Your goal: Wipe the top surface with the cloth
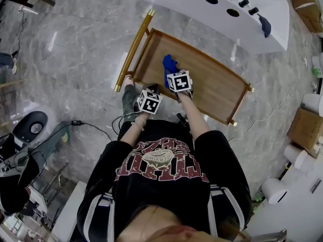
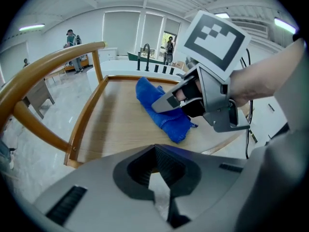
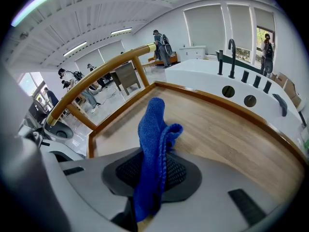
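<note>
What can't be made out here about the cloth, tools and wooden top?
Cloth's pinched end: right gripper view, buried inside the right tool.
Wooden top's right end: left gripper view, behind the right tool.
Top's near edge: head view, under the left tool and right tool.
Dust or streaks: too small in every view.

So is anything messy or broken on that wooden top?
Not really. The wooden top looks clean and whole, with nothing spilled. The only untidy thing is the blue cloth: it is bunched and sticks up from the right gripper, whose jaws pinch it, not spread flat. The left gripper is shut and empty.
</note>
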Demonstrator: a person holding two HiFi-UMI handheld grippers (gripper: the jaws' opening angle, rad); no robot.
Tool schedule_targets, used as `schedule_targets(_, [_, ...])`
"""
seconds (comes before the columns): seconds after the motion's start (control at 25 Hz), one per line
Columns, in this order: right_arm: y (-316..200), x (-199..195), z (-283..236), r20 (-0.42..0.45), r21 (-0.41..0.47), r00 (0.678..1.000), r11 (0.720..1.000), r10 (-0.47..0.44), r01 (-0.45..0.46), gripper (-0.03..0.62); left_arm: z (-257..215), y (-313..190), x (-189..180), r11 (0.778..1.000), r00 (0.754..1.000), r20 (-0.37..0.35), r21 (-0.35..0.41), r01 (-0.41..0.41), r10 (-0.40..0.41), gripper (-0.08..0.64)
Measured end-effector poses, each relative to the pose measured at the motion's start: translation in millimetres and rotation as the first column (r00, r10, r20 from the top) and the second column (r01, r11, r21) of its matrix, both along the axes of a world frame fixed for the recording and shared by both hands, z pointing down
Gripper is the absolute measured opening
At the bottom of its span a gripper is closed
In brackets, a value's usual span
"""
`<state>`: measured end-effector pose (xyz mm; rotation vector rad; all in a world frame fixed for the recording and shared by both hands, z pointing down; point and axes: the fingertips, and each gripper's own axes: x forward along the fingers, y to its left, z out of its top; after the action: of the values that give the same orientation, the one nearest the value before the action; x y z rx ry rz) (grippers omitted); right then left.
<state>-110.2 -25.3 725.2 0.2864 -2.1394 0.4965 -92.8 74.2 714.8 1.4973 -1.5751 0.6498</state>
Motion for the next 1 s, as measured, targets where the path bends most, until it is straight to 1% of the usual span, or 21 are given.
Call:
schedule_targets(0.16, [6, -13, 2, 0.006, 0.000, 0.999, 0.999, -0.032, 0.032, 0.089, -4, 1, -15, 0.999, 0.999, -0.007, 0.014, 0.049, -0.049, 0.048])
schedule_targets(0.4, [13, -33, 2, 0.016, 0.000, 0.997, 0.997, -0.075, 0.075, 0.088, -6, 7, -29, 0.996, 0.996, 0.000, 0.014, 0.092, -0.092, 0.048])
schedule_targets(0.64, [25, -54, 1, 0.025, 0.003, 0.992, 0.992, -0.127, 0.127, 0.089, -3, 21, -31, 0.992, 0.992, -0.009, 0.001, 0.125, -0.125, 0.048])
schedule_targets(1.0, [41, -83, 1, 0.038, 0.011, 0.981, 0.982, -0.191, 0.190, 0.089, -2, 23, -32, 0.989, 0.989, -0.021, 0.020, 0.149, -0.149, 0.048])
